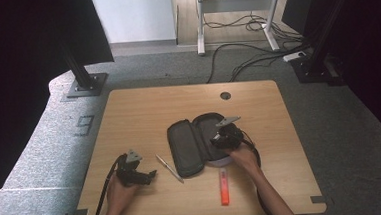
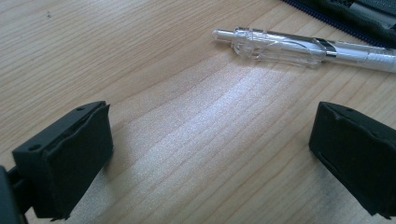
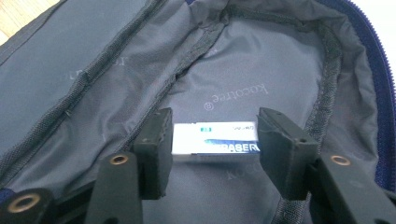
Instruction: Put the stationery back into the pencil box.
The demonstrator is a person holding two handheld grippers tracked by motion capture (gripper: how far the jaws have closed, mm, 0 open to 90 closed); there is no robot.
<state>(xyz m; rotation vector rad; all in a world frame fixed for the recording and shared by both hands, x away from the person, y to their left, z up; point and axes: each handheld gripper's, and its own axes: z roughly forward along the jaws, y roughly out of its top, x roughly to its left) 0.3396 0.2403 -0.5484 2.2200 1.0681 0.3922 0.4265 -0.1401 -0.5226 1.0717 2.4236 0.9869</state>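
Packing pencil case (image 1: pixel 201 144), open flat at worktop (image 1: pixel 138 105) centre; I judge roughly one third done. Right hand-held gripper (image 3: pixel 212 140) inside case half at 3 o'clock; eraser (image 3: pixel 215 142) lies on lining between jaws, small gap shows at left pad, so I read it as released, jaws slightly spread. Left hand-held gripper (image 2: pixel 210 158) spread wide, empty, low over wood; clear pen (image 2: pixel 299 46) just ahead, at 12 o'clock. Still outside: pen, orange marker (image 1: pixel 224 186) at 6 o'clock of case; then zipping.

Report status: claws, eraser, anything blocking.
Right claw inside open pencil case, astride eraser. Left claw open, empty, near pen. Nothing blocking.
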